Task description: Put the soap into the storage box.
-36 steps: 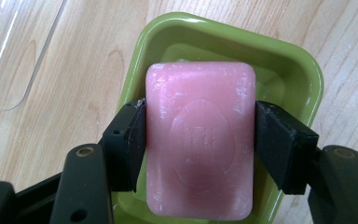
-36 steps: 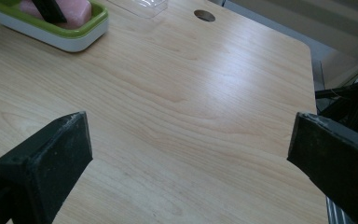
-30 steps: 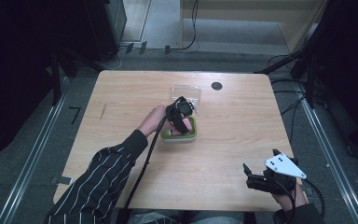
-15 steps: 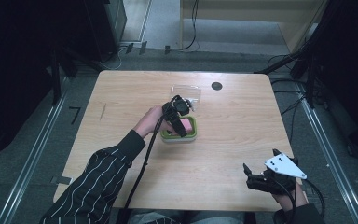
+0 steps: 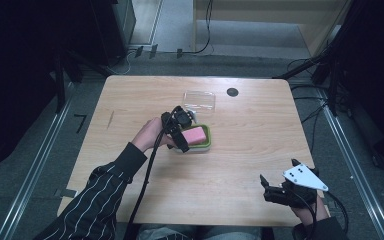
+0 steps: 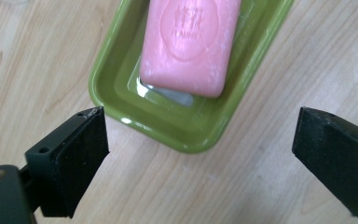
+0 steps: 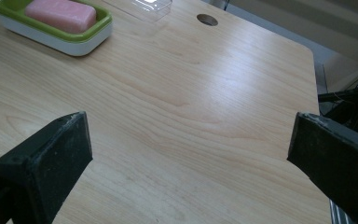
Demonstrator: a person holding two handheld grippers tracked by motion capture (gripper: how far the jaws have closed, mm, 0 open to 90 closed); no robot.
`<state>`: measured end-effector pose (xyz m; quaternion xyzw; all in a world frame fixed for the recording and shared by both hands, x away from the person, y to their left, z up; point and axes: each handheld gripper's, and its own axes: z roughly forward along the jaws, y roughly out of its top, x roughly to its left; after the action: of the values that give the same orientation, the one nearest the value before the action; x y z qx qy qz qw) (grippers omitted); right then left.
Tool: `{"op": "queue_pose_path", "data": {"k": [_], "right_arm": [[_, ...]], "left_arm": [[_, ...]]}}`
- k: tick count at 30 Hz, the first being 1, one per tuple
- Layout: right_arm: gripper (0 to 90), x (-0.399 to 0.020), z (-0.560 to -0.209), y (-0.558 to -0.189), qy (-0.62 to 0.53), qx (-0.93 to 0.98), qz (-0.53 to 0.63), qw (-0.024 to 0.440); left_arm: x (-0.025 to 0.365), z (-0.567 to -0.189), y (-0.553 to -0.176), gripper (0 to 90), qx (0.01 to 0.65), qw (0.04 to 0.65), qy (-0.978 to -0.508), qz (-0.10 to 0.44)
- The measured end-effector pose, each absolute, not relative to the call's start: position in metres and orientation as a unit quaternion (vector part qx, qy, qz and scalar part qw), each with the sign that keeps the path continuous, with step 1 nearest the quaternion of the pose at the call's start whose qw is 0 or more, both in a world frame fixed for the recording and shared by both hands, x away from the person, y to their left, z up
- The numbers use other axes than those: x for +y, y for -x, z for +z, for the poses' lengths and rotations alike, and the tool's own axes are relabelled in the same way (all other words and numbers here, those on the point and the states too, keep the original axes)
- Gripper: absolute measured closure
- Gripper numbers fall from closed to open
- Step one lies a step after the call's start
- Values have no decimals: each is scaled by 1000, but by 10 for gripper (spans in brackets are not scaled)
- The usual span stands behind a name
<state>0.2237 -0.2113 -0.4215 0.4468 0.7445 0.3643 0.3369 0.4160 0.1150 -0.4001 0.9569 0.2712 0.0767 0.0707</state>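
- While the right gripper (image 5: 272, 192) idles at the desk's (image 5: 240, 150) near edge, well apart from the soap dish (image 5: 200, 141), its jaws stand wide apart on nothing.
- Farther in, the left gripper (image 5: 184, 131) hangs just over the near end of the dish, jaws spread wide and empty; the bar of soap (image 6: 189, 44) lies inside the dish, untouched.
- My reading: the soap looks already placed, so the step in hand is leaving the dish (or starting on the cover); the next move likely calls for reaching beyond the dish.
- Dish: glossy green rounded tray on a white base, a wet-looking glint beneath the bar.
- Soap: matte pink block with soft corners and a stamped round emblem.
- Beyond the dish lies a clear plastic lid (image 5: 199, 99), flat on the pale wood grain.
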Motion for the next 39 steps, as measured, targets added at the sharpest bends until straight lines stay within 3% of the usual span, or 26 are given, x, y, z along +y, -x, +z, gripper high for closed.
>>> {"op": "queue_pose_path", "data": {"k": [14, 39], "right_arm": [[0, -210, -421, -225, -442, 746, 369, 336], [0, -209, -421, -225, -440, 748, 368, 334]], "left_arm": [[152, -400, -390, 20, 309, 53, -947, 72], [181, -431, -346, 19, 340, 19, -939, 41]]}}
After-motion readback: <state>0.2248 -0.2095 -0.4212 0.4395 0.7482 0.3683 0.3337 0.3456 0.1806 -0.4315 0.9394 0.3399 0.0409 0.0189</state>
